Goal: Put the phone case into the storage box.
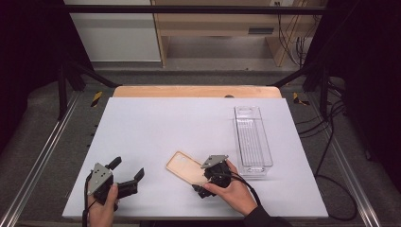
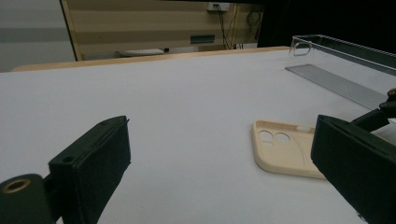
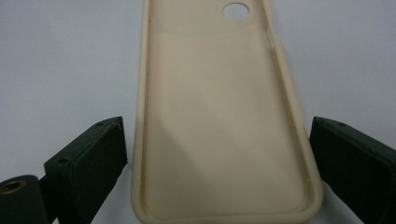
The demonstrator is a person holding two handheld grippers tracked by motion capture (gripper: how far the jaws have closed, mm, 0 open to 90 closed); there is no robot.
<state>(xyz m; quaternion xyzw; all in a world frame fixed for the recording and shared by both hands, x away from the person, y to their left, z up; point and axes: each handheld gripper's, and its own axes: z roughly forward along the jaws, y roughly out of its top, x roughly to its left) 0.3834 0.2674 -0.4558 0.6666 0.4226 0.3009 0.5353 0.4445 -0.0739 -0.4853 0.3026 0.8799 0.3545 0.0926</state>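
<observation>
So the case (image 1: 185,167) is lying flat on the white table (image 1: 156,132), open side up, near the front edge and just left of the clear bin (image 1: 253,137). Beige, soft-looking, cam cutouts at the far end. Flat + hollow side up means the raised side walls are the easy thing to pinch, which I'd guess is why the right gripper (image 1: 208,182) comes in low from the case's near short end, pointing along its length.

In the right gripper view the jaws sit wide apart w/ the case (image 3: 219,121) between them, one jaw outside each long edge. There's a gap on both sides, so nothing is gripped yet afaict. Jaws look about level w/ the table, so closing would catch the side walls rather than ride over the top. That's a guess tho.

Right hand (image 1: 236,191) wraps the gripper body from behind, wrist low, forearm coming in from the bottom right.

Left gripper (image 1: 126,176) is parked well off to the left, near the front edge, jaws spread wide and holding nothing, aimed across toward the case. Left hand (image 1: 101,208) grips it from below. In its own view the case (image 2: 285,149) lies past the right-side jaw, bin (image 2: 345,60) farther back.

Bin's empty and close by; prob the drop spot, imo.
</observation>
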